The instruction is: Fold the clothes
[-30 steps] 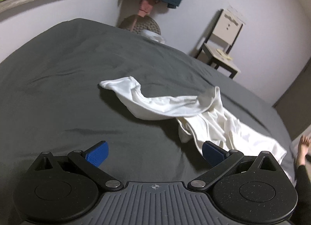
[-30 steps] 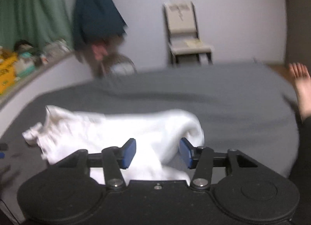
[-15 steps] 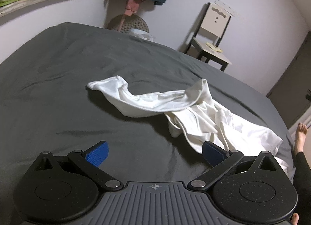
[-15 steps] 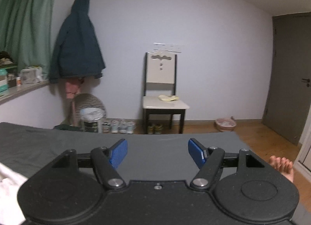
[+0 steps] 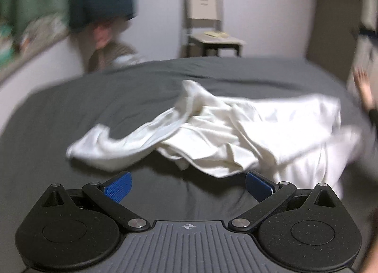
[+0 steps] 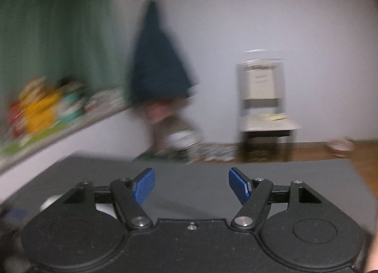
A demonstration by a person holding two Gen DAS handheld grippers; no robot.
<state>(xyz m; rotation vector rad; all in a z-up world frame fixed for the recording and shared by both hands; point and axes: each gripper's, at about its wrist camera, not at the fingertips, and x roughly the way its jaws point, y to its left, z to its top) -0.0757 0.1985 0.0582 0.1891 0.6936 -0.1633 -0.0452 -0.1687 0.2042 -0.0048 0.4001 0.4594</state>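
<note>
White garment (image 5: 226, 131) lies crumpled across the middle and right of the left wrist view, on the grey bed (image 5: 70, 112), one twisted end trailing toward the left of the frame. At the bottom the left gripper (image 5: 187, 184) is spread wide and holds nothing, its right pad near the cloth's front edge. A chair (image 5: 208, 25) stands at upper centre (blurred).

From the right wrist view, the right gripper (image 6: 191, 184) is likewise spread and empty, aimed over bare bed (image 6: 200, 174) at the wall; only a white sliver shows at lower left. Risk: with both views smeared, a hurried pinch could bunch several layers and fold the twist in.
</note>
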